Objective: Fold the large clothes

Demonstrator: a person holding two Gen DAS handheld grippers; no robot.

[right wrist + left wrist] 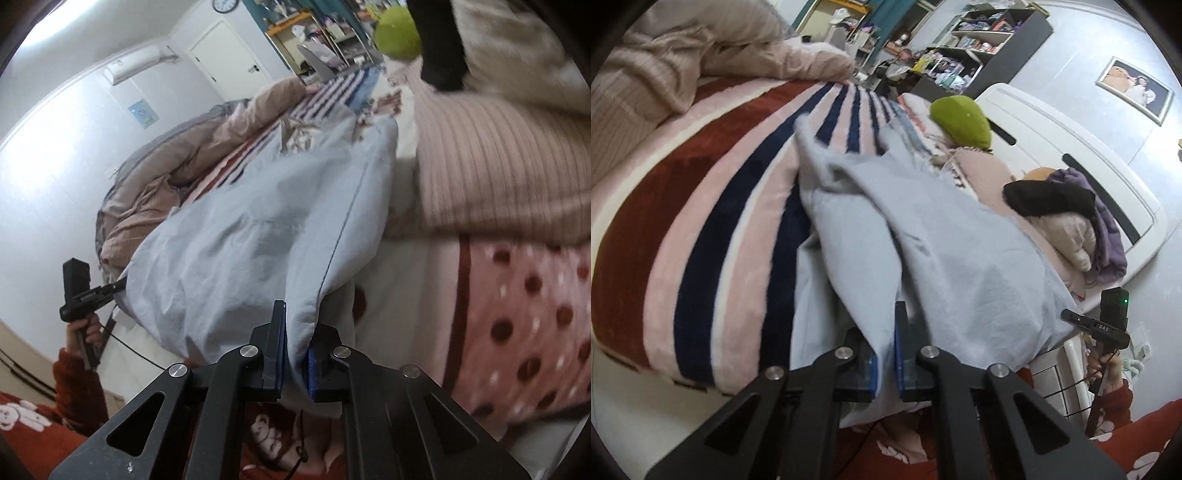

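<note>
Pale-blue garment [923,236] lies rumpled across the bed [701,192], on the striped blanket [746,173], its near edge pulled off the mattress toward the person. Both corners are pinched — the left hand-held gripper [885,354] has cloth clamped tight between its blue pads, and the right hand-held gripper [295,350] is squeezed on the hem the same way. Looks to me like the grab step is done and the fold itself hasn't started. Next move, I'd guess: lift both corners together, keep the edge taut and carry it over evenly — the far end is bunched near the pillows [491,162], so it may drag.
</note>
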